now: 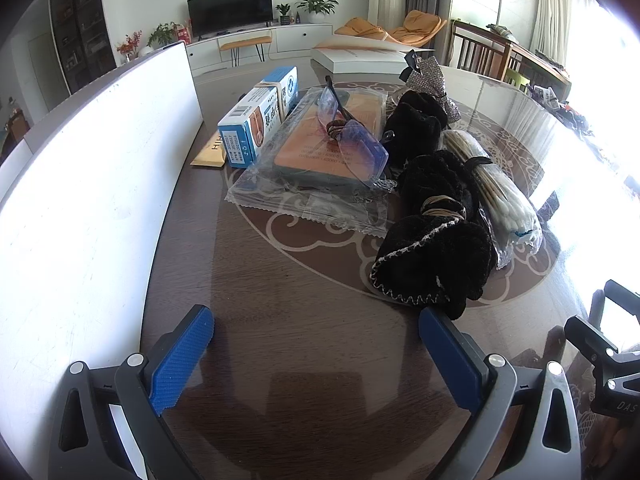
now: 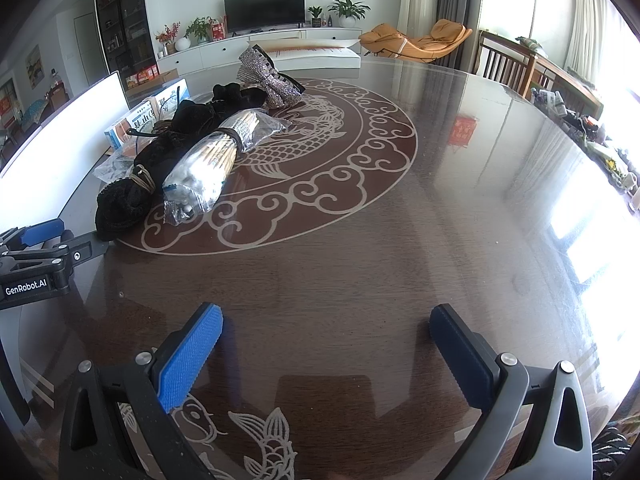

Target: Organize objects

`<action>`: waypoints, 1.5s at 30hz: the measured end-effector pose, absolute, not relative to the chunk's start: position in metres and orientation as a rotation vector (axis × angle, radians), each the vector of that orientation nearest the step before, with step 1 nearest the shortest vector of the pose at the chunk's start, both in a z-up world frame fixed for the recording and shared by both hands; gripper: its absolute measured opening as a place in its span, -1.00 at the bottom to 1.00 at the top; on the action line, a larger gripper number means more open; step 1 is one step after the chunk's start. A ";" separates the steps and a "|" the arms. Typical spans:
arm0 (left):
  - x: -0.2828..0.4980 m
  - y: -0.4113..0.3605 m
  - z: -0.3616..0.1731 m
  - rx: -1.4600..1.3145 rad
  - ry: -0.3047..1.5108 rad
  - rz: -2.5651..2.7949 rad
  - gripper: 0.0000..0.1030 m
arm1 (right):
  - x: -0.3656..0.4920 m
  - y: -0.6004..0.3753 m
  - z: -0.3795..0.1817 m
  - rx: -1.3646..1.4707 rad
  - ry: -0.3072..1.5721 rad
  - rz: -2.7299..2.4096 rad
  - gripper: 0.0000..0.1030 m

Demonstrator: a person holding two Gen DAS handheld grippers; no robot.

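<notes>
The white board (image 1: 92, 168) runs off the left edge; small print on the blue box (image 1: 256, 120) stays unreadable.

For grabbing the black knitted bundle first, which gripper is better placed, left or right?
Left, probably. The left gripper is open with the black knitted bundle just ahead of its right finger. The right gripper, also open, faces bare table; the bundle lies far to its left.
</notes>
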State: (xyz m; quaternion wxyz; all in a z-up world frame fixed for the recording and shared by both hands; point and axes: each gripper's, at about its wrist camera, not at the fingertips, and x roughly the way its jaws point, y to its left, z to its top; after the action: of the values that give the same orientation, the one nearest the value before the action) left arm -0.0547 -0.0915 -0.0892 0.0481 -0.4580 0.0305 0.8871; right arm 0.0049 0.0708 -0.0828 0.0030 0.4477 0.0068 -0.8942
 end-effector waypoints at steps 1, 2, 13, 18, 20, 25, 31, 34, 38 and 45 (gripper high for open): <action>-0.055 -0.091 -0.089 -1.396 0.093 2.705 1.00 | 0.005 0.071 -0.083 1.404 0.021 -2.804 1.00; -0.055 -0.092 -0.089 -1.396 0.093 2.705 1.00 | 0.005 0.071 -0.083 1.404 0.021 -2.804 1.00; -0.055 -0.091 -0.089 -1.397 0.093 2.705 1.00 | 0.005 0.071 -0.083 1.403 0.021 -2.804 1.00; -0.055 -0.091 -0.089 -1.397 0.093 2.705 1.00 | 0.005 0.071 -0.083 1.402 0.021 -2.804 1.00; -0.055 -0.092 -0.089 -1.399 0.080 2.708 1.00 | 0.005 0.071 -0.083 1.402 0.021 -2.804 1.00; -0.051 -0.094 -0.081 -1.520 -0.012 2.700 1.00 | 0.005 0.071 -0.083 1.401 0.021 -2.804 1.00; -0.058 -0.071 -0.040 -1.332 0.019 2.761 1.00 | 0.005 0.071 -0.082 1.401 0.021 -2.806 1.00; -0.080 -0.044 -0.044 -1.311 0.129 2.678 1.00 | 0.005 0.071 -0.082 1.400 0.021 -2.805 1.00; -0.097 -0.023 -0.061 -1.327 0.239 2.622 0.45 | 0.005 0.071 -0.082 1.399 0.020 -2.805 1.00; -0.040 -0.039 -0.069 -1.388 0.154 2.641 -0.29 | 0.005 0.071 -0.081 1.398 0.020 -2.805 1.00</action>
State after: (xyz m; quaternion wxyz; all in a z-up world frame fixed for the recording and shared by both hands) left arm -0.0395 -0.0392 -0.0690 0.0770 -0.4634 0.0515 0.8813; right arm 0.0051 0.0710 -0.0814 0.0035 0.4460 0.0064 -0.8950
